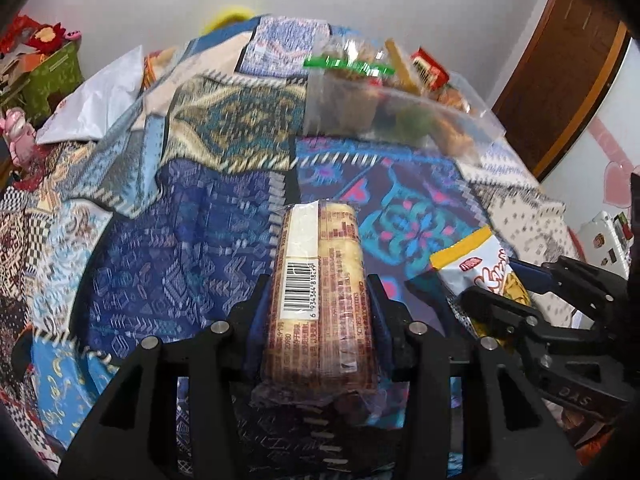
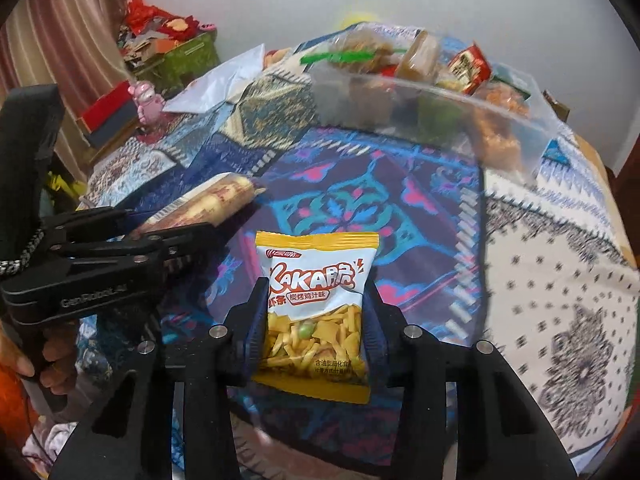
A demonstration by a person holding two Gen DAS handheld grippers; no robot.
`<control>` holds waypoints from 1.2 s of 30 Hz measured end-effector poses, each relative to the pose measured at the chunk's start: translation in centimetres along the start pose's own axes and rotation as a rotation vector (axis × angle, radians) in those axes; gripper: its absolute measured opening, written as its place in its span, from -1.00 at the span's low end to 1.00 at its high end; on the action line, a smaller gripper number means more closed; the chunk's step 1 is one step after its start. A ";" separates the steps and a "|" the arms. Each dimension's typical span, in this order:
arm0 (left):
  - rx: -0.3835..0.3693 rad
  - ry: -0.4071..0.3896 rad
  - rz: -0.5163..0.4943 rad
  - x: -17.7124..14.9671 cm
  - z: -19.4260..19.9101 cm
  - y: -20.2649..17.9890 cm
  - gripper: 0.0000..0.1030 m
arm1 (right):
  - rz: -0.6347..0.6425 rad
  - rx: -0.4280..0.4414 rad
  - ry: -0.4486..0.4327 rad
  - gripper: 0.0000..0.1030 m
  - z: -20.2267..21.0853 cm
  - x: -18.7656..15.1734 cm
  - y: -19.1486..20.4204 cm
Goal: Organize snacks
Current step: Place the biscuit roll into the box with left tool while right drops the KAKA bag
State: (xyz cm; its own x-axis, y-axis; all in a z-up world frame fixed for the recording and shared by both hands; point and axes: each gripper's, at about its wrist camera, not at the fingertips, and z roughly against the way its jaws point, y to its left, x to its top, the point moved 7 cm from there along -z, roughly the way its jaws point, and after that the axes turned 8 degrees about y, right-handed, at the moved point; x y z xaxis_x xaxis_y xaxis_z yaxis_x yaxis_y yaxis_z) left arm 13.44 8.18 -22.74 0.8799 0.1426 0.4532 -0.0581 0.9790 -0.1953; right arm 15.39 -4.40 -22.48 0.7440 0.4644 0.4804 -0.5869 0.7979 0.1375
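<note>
With the biscuit roll (image 1: 316, 292) clamped in the left tool (image 1: 318, 300) and the Kaka snack packet (image 2: 316, 304) in the right tool (image 2: 316, 312), either could be crushed or slip before the zip bag (image 2: 420, 100) at twelve o'clock was reached.

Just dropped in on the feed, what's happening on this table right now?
A person is sorting snacks with a handheld gripper in each hand. The left gripper is clamped on a long cracker pack, its barcode facing up. The right gripper has a yellow-and-white chip bag between its fingers, pads against its sides. Both packs sit just above the patterned tablecloth. At the far side lies a clear zip bag, already holding several snacks, its mouth open.
</note>
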 end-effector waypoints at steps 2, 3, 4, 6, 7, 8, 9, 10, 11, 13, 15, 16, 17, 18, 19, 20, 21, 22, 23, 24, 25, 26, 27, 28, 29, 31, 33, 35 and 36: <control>-0.005 -0.028 -0.005 1.1 0.9 -0.5 -0.13 | -0.006 -0.009 -0.016 -0.22 0.5 0.6 -0.6; -0.008 -0.039 -0.006 1.5 1.2 -0.7 -0.13 | -0.011 -0.011 -0.023 -0.22 0.7 1.0 -0.9; -0.012 -0.050 -0.007 2.0 1.6 -0.9 -0.13 | -0.018 -0.012 -0.032 -0.22 1.0 1.3 -1.4; -0.023 -0.077 -0.013 3.3 2.4 -1.6 -0.13 | -0.034 -0.020 -0.056 -0.22 1.6 2.1 -2.5; -0.026 -0.088 -0.016 3.9 2.7 -1.9 -0.13 | -0.041 -0.024 -0.066 -0.22 1.9 2.5 -3.0; -0.030 -0.100 -0.020 4.5 3.1 -2.3 -0.13 | -0.047 -0.026 -0.075 -0.22 2.2 2.9 -3.4; -0.035 -0.113 -0.024 5.2 3.4 -2.7 -0.13 | -0.057 -0.029 -0.090 -0.22 2.6 3.4 -4.0; -0.038 -0.124 -0.029 5.9 3.6 -3.1 -0.13 | -0.063 -0.034 -0.102 -0.22 3.0 3.7 -4.6; -0.041 -0.133 -0.033 6.6 3.8 -3.5 -0.13 | -0.069 -0.039 -0.113 -0.22 3.3 4.1 -5.0; -0.045 -0.148 -0.042 7.9 4.1 -4.2 -0.13 | -0.082 -0.045 -0.136 -0.22 4.0 5.1 -6.0; -0.049 -0.166 -0.054 9.4 4.3 -5.0 -0.13 | -0.096 -0.052 -0.160 -0.22 4.7 6.2 -7.1; -0.052 -0.176 -0.059 10.2 4.4 -5.5 -0.13 | -0.103 -0.060 -0.178 -0.22 5.2 6.8 -7.7; -0.054 -0.183 -0.061 10.7 4.5 -5.8 -0.13 | -0.107 -0.067 -0.190 -0.22 5.6 7.3 -8.2; -0.057 -0.193 -0.065 11.4 4.6 -6.2 -0.13 | -0.112 -0.073 -0.206 -0.22 6.0 7.9 -8.7; -0.058 -0.201 -0.067 12.2 4.6 -6.5 -0.13 | -0.117 -0.079 -0.220 -0.22 6.4 8.3 -9.1; -0.058 -0.210 -0.068 13.0 4.6 -6.8 -0.13 | -0.122 -0.084 -0.231 -0.22 6.7 8.9 -9.7; -0.057 -0.217 -0.070 13.6 4.6 -7.1 -0.13 | -0.129 -0.088 -0.243 -0.22 7.0 9.6 -10.3; -0.055 -0.226 -0.072 14.2 4.5 -7.3 -0.13 | -0.132 -0.090 -0.251 -0.22 7.2 10.0 -10.6; -0.053 -0.233 -0.073 14.9 4.5 -7.6 -0.13 | -0.138 -0.091 -0.262 -0.22 7.4 10.6 -11.0; -0.055 -0.237 -0.072 15.6 4.3 -7.8 -0.13 | -0.143 -0.091 -0.273 -0.22 7.6 11.2 -11.5; -0.056 -0.241 -0.073 16.2 4.2 -8.0 -0.13 | -0.146 -0.093 -0.280 -0.22 7.7 11.8 -11.8; -0.053 -0.246 -0.075 16.9 4.0 -8.3 -0.13 | -0.147 -0.095 -0.287 -0.22 7.8 12.2 -12.1; -0.047 -0.250 -0.077 17.6 3.7 -8.4 -0.13 | -0.148 -0.097 -0.294 -0.22 7.8 12.6 -12.4; -0.041 -0.252 -0.078 18.3 3.3 -8.5 -0.13 | -0.149 -0.099 -0.299 -0.22 7.8 13.2 -12.7; -0.040 -0.252 -0.076 18.8 3.0 -8.5 -0.13 | -0.150 -0.099 -0.303 -0.22 7.7 13.8 -13.0; -0.041 -0.246 -0.066 19.9 2.2 -8.5 -0.13 | -0.151 -0.094 -0.305 -0.22 7.2 14.6 -13.3; -0.035 -0.235 -0.057 20.9 1.1 -8.3 -0.13 | -0.149 -0.096 -0.299 -0.22 6.3 15.5 -13.5; -0.024 -0.223 -0.050 21.8 -0.2 -8.1 -0.13 | -0.145 -0.093 -0.285 -0.22 5.3 16.0 -13.6; -0.019 -0.213 -0.043 22.2 -0.9 -7.9 -0.13 | -0.145 -0.089 -0.279 -0.22 4.9 16.3 -13.7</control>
State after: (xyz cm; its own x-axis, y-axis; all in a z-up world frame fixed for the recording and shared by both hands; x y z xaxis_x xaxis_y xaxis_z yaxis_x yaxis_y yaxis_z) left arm 33.86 3.53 -11.92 0.7618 0.1299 0.6346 -0.0118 0.9823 -0.1868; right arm 33.94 -9.62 -12.32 0.6947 0.2298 0.6816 -0.4415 0.8844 0.1517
